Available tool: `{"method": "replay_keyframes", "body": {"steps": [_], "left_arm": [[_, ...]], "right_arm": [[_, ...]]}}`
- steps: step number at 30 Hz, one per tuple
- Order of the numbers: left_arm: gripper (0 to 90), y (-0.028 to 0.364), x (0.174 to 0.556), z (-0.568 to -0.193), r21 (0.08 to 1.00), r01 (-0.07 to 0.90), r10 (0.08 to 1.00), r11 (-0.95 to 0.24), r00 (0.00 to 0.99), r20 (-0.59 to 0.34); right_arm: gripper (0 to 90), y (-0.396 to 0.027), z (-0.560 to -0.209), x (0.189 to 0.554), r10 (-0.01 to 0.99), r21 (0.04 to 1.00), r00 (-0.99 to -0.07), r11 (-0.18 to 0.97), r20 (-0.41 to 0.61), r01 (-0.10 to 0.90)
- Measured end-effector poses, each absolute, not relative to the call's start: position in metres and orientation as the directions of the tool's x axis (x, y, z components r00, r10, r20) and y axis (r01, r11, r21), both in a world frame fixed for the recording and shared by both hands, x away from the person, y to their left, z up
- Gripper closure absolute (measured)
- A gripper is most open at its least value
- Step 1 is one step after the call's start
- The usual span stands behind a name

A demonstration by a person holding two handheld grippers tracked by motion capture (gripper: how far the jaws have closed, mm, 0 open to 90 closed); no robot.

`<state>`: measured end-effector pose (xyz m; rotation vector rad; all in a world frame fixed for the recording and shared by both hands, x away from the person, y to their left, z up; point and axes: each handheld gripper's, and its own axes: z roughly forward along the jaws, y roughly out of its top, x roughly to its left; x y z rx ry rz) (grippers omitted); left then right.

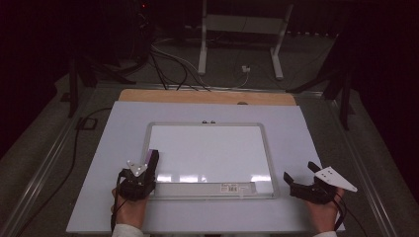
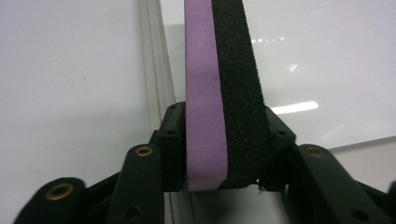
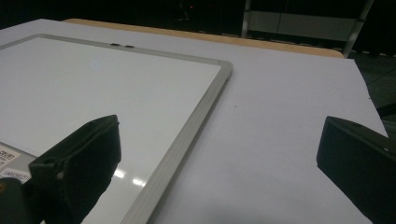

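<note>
A whiteboard [image 1: 207, 148] with a grey frame lies flat on the white table sheet [image 1: 113, 148]. My left gripper [image 1: 150, 160] is shut on a whiteboard eraser [image 2: 224, 93], purple foam on one side and black felt on the other, clamped edge-on between the jaws over the board's left frame [image 2: 156, 84]. In the high view the eraser [image 1: 153, 157] sticks out over the board's lower left corner. My right gripper [image 1: 300, 173] rests at the board's lower right, jaws wide apart and empty; its left pad [image 3: 88, 158] hangs over the board [image 3: 102, 93].
A barcode label [image 1: 231, 188] sits on the board's bottom frame. A wooden table edge [image 1: 207, 97] shows beyond the sheet. Cables and a white stand's legs [image 1: 202, 54] lie on the floor behind. Dark stand legs flank both sides.
</note>
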<state>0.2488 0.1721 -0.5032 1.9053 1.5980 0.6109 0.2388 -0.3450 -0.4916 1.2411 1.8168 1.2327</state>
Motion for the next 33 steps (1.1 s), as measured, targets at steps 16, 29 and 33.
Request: {"method": "replay_keyframes", "body": {"steps": [16,29,33], "left_arm": [[27.5,0.18,0.243,-0.49,0.759,0.64,0.97,-0.12,0.239,-0.048],[3.2,0.211,0.244,-0.451,0.889,0.445,0.951,-0.112,0.308,-0.035],[1.1,0.221,0.245,-0.448,0.908,0.404,0.947,-0.111,0.319,-0.026]], "right_arm": [[0.3,-0.345,-0.491,0.238,0.927,0.925,-0.374,0.127,0.018,0.358],[0.3,-0.344,-0.49,0.237,0.925,0.927,-0.38,0.129,0.015,0.351],[0.3,-0.343,-0.49,0.236,0.924,0.929,-0.383,0.127,0.017,0.348]]}}
